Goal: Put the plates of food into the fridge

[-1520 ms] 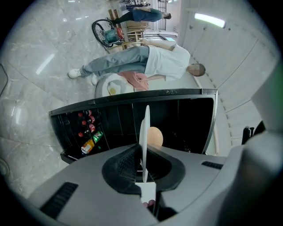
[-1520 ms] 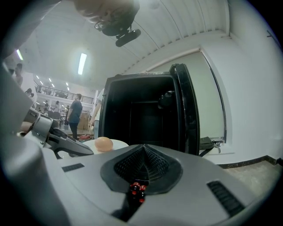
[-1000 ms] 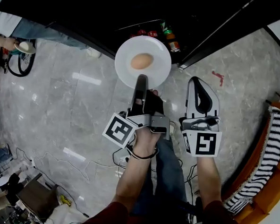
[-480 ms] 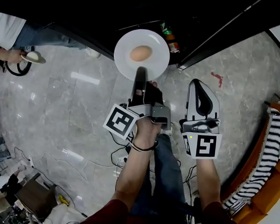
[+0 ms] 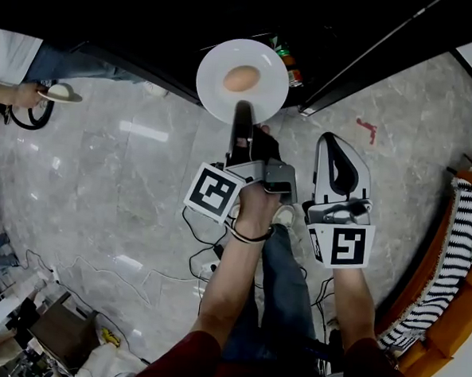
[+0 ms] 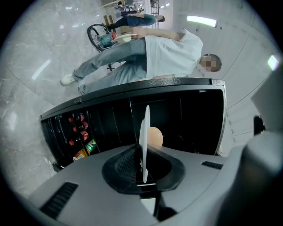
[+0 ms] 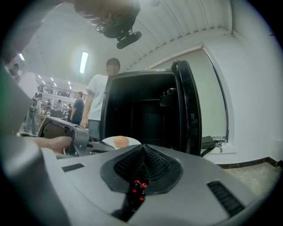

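Observation:
A white plate [image 5: 242,80] with a round tan bun [image 5: 240,78] on it is held by its near rim in my left gripper [image 5: 242,112], which is shut on it. The plate hangs at the dark opening of the black fridge [image 5: 151,19]. In the left gripper view the plate [image 6: 145,141] shows edge-on between the jaws, the bun [image 6: 154,137] beside it and the fridge [image 6: 177,119] beyond. My right gripper [image 5: 336,154] is shut and empty, to the right and nearer me. In the right gripper view the plate [image 7: 120,142] lies left of the fridge's open door [image 7: 188,110].
Drink cans [image 5: 285,61] stand on a fridge shelf near the plate. Another person [image 5: 20,67] stands at the left holding a plate [image 5: 58,93]. Cables [image 5: 207,262] trail on the marble floor. A striped cloth [image 5: 447,260] over an orange seat lies at the right.
My left gripper has carried the plate a little forward, towards the fridge opening. The right gripper has stayed in place. The person at the left has shifted slightly.

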